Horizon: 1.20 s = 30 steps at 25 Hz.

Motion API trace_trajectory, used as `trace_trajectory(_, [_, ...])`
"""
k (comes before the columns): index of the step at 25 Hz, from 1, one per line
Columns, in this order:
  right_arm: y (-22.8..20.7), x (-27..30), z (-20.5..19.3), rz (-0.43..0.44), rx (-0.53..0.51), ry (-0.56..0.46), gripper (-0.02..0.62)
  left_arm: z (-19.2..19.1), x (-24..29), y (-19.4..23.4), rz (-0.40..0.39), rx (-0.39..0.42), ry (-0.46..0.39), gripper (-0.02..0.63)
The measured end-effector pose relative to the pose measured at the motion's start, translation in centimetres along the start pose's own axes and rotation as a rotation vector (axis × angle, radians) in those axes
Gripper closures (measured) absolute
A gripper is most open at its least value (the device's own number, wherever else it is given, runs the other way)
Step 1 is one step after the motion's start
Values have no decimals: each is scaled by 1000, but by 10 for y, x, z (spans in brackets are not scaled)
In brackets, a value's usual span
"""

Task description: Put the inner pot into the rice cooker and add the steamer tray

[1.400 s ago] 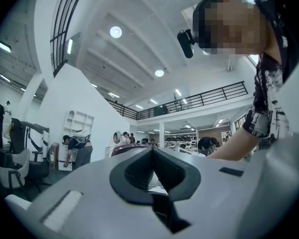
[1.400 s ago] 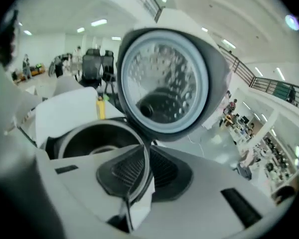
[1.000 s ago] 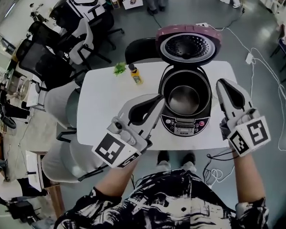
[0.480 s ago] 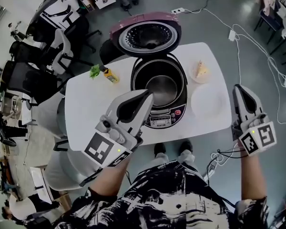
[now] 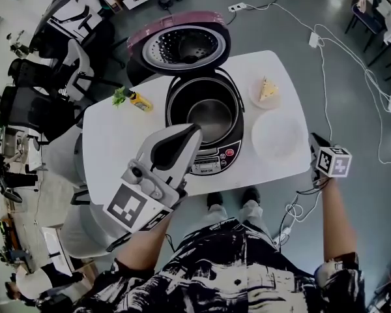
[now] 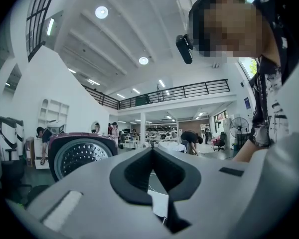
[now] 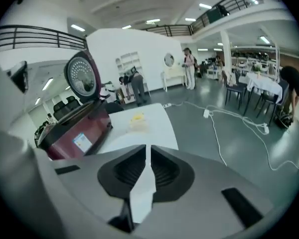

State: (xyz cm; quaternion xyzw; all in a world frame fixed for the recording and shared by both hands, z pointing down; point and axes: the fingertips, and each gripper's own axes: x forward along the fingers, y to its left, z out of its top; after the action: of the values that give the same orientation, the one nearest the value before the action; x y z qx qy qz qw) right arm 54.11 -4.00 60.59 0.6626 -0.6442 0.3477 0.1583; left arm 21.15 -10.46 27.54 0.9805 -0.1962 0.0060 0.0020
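The dark red rice cooker [image 5: 229, 145] stands open on the white table [image 5: 117, 149], its lid [image 5: 179, 44] tipped back. Shiny metal lines its cavity [image 5: 212, 113]; I cannot tell whether that is the inner pot. A white round dish [image 5: 274, 135] lies to the cooker's right. My left gripper [image 5: 194, 129] hovers over the cooker's front rim, held level, shut and empty; in the left gripper view [image 6: 151, 146] the lid [image 6: 77, 156] shows at left. My right gripper [image 5: 312, 138] hangs low beside the table's right edge, shut and empty, with its jaws [image 7: 149, 147] pointing down towards the tabletop.
A small plate with a yellow cake slice [image 5: 266, 91] sits at the table's far right. A yellow bottle [image 5: 139, 101] and a green sprig [image 5: 119, 96] lie left of the cooker. Office chairs [image 5: 65, 64] crowd the far left. Cables [image 5: 339, 51] run over the floor on the right.
My right gripper dropped from above the table to beside its right edge and tilted downward. My left gripper drifted a little over the cooker's front. The head view swung, so the cooker sits further left.
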Motion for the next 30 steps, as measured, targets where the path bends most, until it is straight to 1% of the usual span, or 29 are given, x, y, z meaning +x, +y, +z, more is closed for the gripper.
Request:
trace_trajectory(1, [-5,10,-11,0,27,44,574,-1,0,1,4,-1,3,601])
trace_trajectory(2, [-8,19,-21,-3,49,82,465,-2,0,1,8,-1,6,601])
trace_trajectory(3, [-11,27,-29,-8,64,115,373,-3,0,2,13,-2,9,601])
trace_trajectory(4, [-14,35,-37,-12,75,146,302,-4,-1,3,19,-4,12,601])
trace_trajectory(6, [-16,49,-47,-15,83,192,296,-7,-3,5,30,-6,17,601])
trace_trajectory(9, [-19,64,-57,-28,82,247,298,-12,-7,10,50,-10,26,601])
trace_trajectory(11, [-21,73,-63,-32,93,278,311,-14,-9,15,63,-13,33,601])
trace_trajectory(13, [-23,80,-67,-35,102,302,337,-17,-12,19,77,-18,39,601])
trace_trajectory(18, [-25,92,-75,-50,114,343,350,-25,-20,31,106,-29,51,601])
trace_trajectory(19, [-28,94,-76,-67,112,355,373,-26,-21,33,109,-30,52,601])
trace_trajectory(20, [-31,94,-79,-90,107,370,433,-27,-22,35,113,-32,54,601])
trace_trajectory(22, [-37,96,-86,-134,97,409,526,-29,-25,38,120,-35,56,601])
trace_trajectory(23, [-39,97,-90,-146,105,425,560,-29,-26,39,123,-35,56,601])
trace_trajectory(26, [-41,100,-98,-164,162,448,581,-30,-31,43,130,-35,54,601])
trace_trajectory(30, [-42,98,-99,-201,150,499,594,-32,-35,47,137,-38,50,601])
